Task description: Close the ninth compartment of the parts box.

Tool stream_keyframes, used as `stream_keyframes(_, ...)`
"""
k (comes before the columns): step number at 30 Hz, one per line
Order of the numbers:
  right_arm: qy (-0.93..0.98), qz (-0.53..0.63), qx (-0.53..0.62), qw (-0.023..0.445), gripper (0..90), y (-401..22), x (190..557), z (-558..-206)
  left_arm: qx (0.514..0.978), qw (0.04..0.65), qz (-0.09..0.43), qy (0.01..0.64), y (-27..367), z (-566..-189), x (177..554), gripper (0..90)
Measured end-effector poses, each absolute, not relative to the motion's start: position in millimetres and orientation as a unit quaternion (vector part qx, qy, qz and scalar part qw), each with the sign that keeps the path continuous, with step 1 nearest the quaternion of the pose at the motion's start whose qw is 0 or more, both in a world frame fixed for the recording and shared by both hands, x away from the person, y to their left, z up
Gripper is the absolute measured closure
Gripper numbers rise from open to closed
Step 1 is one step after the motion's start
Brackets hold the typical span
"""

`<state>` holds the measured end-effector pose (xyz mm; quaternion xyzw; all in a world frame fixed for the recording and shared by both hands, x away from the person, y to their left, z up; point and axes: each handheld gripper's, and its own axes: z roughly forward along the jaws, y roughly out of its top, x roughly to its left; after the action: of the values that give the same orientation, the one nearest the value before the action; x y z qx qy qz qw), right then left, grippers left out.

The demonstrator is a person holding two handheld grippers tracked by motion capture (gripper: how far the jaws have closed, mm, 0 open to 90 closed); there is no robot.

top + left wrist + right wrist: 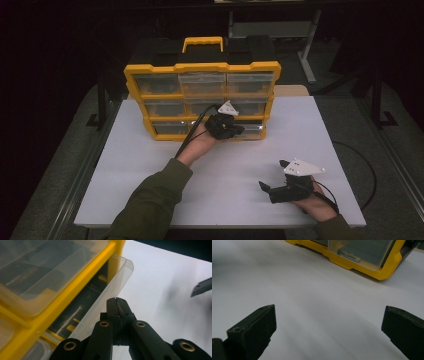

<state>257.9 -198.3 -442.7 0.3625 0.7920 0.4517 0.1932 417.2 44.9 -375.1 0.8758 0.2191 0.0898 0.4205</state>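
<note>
While my left claw point(117, 301) pinches the clear drawer point(105, 297) at the yellow organizer's point(200, 67) bottom row, its jaws are closed. My right claw point(274, 176) rests open on the counter point(150, 170), well apart from the organizer.

No readable text, label or number anywhere (yellow organizer point(201, 95) bears none legible).

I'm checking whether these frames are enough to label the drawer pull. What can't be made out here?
- Contents of the clear drawer: left gripper view, blurred, dim plastic.
- Whether the left gripper pinches the drawer lip: its shut jaws cover the contact.
- Bottom-row drawer fronts: high view, hidden by the hand and gripper.
</note>
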Motion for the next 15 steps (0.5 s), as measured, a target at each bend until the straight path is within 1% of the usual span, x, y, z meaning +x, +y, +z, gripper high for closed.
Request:
stream_keyframes(6, 0.791, 0.453, 0.362, 0.194, 0.0, -198.3, 257.7, -442.5, 0.871, 0.423, 0.108, 0.225, 45.8, -377.3, 421.6, 89.8)
stream_keyframes(7, 0.791, 0.453, 0.362, 0.194, 0.0, -198.3, 257.6, -442.6, 0.866, 0.429, 0.107, 0.234, 45.1, -378.4, 421.6, 89.8)
stream_keyframes(11, 0.791, 0.454, 0.361, 0.196, 0.0, -198.3, 257.4, -442.2, 0.868, 0.422, 0.114, 0.237, 45.8, -379.2, 422.8, 89.8)
stream_keyframes(15, 0.791, 0.454, 0.36, 0.196, 0.0, -198.6, 257.6, -442.3, 0.863, 0.429, 0.114, 0.241, 45.1, -380.3, 423.4, 89.8)
